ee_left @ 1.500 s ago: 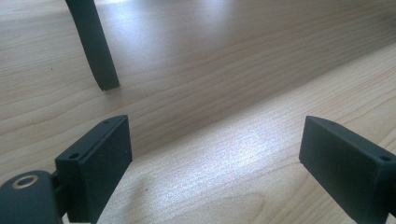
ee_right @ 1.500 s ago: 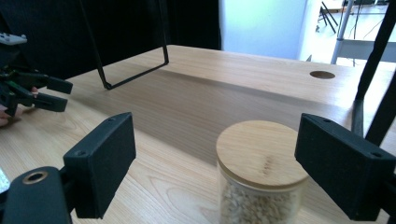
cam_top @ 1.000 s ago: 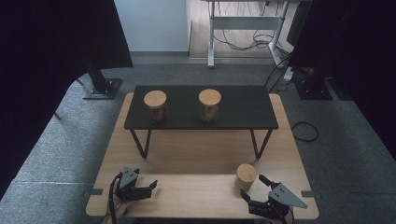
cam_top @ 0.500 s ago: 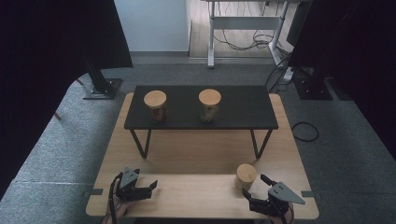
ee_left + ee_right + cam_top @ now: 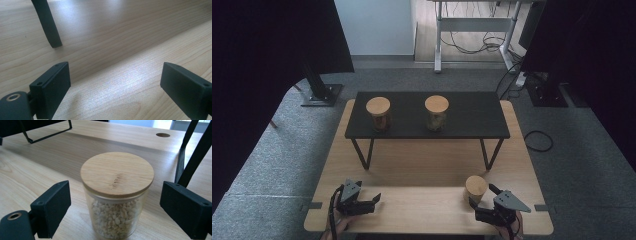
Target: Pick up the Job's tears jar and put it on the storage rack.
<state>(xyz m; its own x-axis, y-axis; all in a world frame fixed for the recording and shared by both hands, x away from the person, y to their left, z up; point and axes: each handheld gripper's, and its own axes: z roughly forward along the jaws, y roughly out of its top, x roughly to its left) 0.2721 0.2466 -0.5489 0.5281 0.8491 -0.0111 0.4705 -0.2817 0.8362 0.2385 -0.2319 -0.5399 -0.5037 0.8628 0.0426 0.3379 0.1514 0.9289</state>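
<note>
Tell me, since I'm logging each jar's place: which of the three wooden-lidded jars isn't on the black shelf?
The jar down on the wooden table, between the open right gripper jaws. The other two jars stand up on the black shelf.

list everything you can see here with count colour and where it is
jar with wooden lid: 1, clear glass, pale grains inside, on the wooden table between the right gripper's open jaws, not touched
jars on the shelf: 2, wooden lids, standing side by side on the black shelf
black shelf: 1, black top on thin black legs, on the far half of the table
wooden table: 1, light wood, on grey carpet
desk frame: 1, pale metal, at the back with cables under it
cable loop: 1, black, on the carpet right of the table
left gripper: 1, black, open, at the near left table edge, jaws over bare wood
right gripper: 1, black, open, at the near right, jaws have just been opening
</note>
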